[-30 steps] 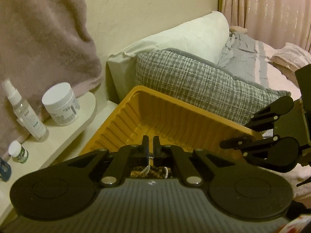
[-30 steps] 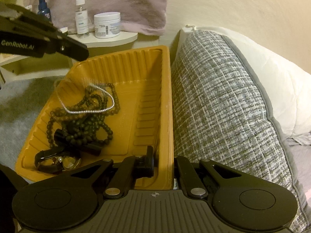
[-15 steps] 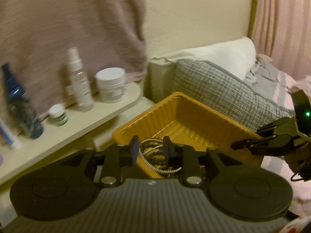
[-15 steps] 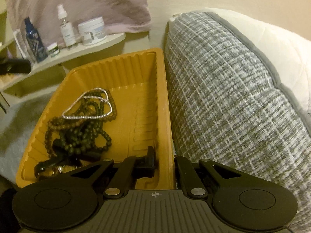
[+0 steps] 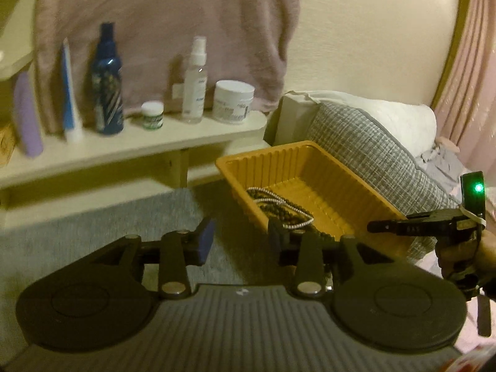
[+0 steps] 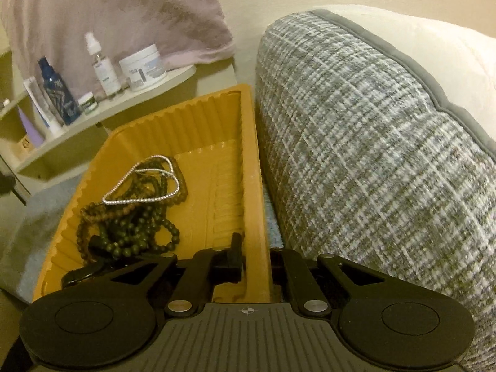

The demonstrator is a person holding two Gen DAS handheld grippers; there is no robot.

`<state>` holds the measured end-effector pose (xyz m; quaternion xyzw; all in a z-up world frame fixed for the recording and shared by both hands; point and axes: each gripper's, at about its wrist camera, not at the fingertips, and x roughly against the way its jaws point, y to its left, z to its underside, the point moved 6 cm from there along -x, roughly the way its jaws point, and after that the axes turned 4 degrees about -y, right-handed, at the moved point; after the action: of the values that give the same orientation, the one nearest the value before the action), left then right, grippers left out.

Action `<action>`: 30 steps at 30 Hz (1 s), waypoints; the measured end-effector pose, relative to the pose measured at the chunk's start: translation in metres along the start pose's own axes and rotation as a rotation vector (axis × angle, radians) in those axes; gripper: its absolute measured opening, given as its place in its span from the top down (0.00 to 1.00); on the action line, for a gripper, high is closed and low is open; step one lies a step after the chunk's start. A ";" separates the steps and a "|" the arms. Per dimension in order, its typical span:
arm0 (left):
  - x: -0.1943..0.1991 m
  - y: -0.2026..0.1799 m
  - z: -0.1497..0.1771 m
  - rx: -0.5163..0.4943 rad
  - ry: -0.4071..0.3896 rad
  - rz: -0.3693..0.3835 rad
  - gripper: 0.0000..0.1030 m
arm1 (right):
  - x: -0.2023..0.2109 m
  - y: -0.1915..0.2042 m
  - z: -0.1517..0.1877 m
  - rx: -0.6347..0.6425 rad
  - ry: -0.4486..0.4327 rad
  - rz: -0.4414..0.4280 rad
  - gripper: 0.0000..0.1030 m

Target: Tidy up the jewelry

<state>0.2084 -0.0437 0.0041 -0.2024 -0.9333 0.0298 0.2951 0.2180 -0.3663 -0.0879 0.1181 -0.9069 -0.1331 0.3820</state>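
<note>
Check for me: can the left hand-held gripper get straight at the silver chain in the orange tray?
Probably yes. The silver chain lies on top of the dark beads in the open orange tray, uncovered. The left hand-held gripper, jaws opening and empty, sits just off the tray's near corner.

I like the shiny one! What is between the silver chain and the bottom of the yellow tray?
Dark bead necklaces: the silver chain lies on top of that pile inside the yellow tray. The right wrist view shows it best.

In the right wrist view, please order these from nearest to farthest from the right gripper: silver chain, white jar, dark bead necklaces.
From the right gripper:
1. Dark bead necklaces, tray's near left.
2. Silver chain, atop the beads, farther in.
3. White jar, on the shelf beyond the tray.
</note>
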 end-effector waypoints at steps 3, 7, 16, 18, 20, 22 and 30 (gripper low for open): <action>0.006 0.002 0.010 0.037 0.001 -0.014 0.60 | 0.011 -0.004 0.000 -0.005 -0.032 0.003 0.67; 0.013 0.005 0.021 0.076 -0.010 -0.044 0.44 | 0.030 -0.007 -0.002 -0.013 -0.070 -0.007 0.57; 0.030 0.001 0.040 0.148 -0.043 -0.125 0.07 | 0.090 0.018 -0.008 -0.044 -0.204 -0.006 0.17; 0.033 -0.002 0.044 0.163 -0.040 -0.142 0.04 | 0.098 0.028 -0.008 -0.052 -0.201 0.005 0.15; 0.035 -0.006 0.050 0.168 -0.028 -0.162 0.03 | 0.103 0.039 -0.005 -0.057 -0.178 0.022 0.14; 0.037 -0.010 0.057 0.159 -0.013 -0.193 0.01 | 0.105 0.049 -0.002 -0.050 -0.151 0.021 0.14; 0.058 -0.022 0.076 0.200 0.018 -0.264 0.01 | 0.107 0.086 0.019 0.014 -0.069 0.016 0.14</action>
<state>0.1147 -0.0363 -0.0236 -0.0479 -0.9415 0.0817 0.3235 0.1218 -0.3166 -0.0020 0.1091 -0.9214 -0.1276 0.3505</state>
